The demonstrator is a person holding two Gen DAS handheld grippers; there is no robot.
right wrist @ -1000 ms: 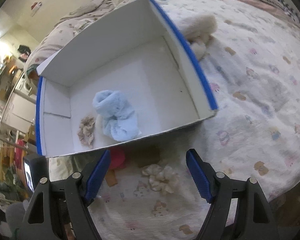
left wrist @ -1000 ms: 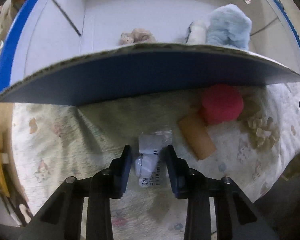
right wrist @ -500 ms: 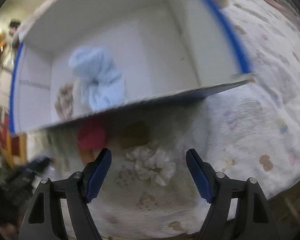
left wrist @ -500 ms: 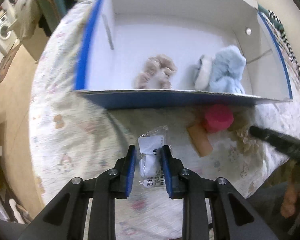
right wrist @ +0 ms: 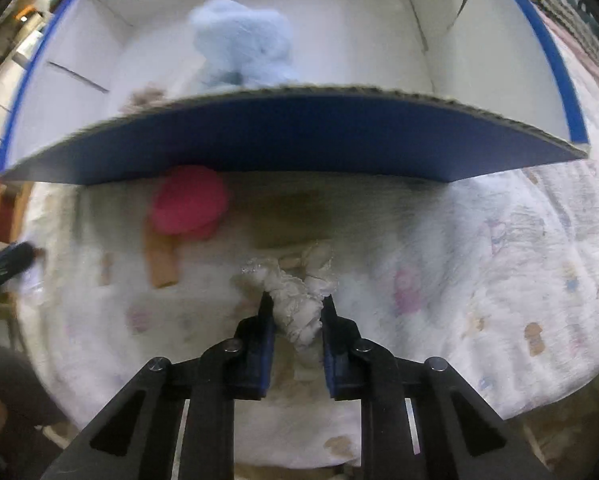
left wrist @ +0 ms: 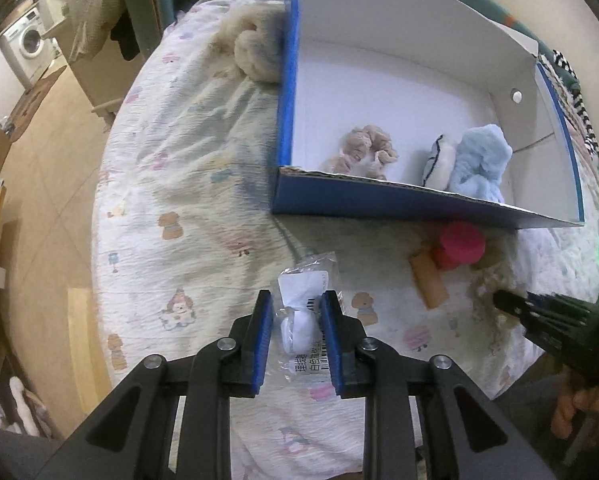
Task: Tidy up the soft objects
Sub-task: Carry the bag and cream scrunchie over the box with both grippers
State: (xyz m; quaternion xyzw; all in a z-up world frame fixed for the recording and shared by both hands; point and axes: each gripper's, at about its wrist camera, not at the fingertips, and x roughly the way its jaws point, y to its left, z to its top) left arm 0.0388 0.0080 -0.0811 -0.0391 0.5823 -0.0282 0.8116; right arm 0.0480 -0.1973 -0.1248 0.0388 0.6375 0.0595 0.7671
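The left gripper, raised above the bedspread in front of the blue box, clenches a clear packet holding white pads. The right gripper, low before the same box, pinches a cream scrunchie lying on the bedspread. The box's front wall hides most of its contents; motion blur smears the pink object.

The left gripper has its 2 fingers closed against a plastic packet. The right gripper pinches a cream scrunchie, its 2 fingers pointing forward and down.
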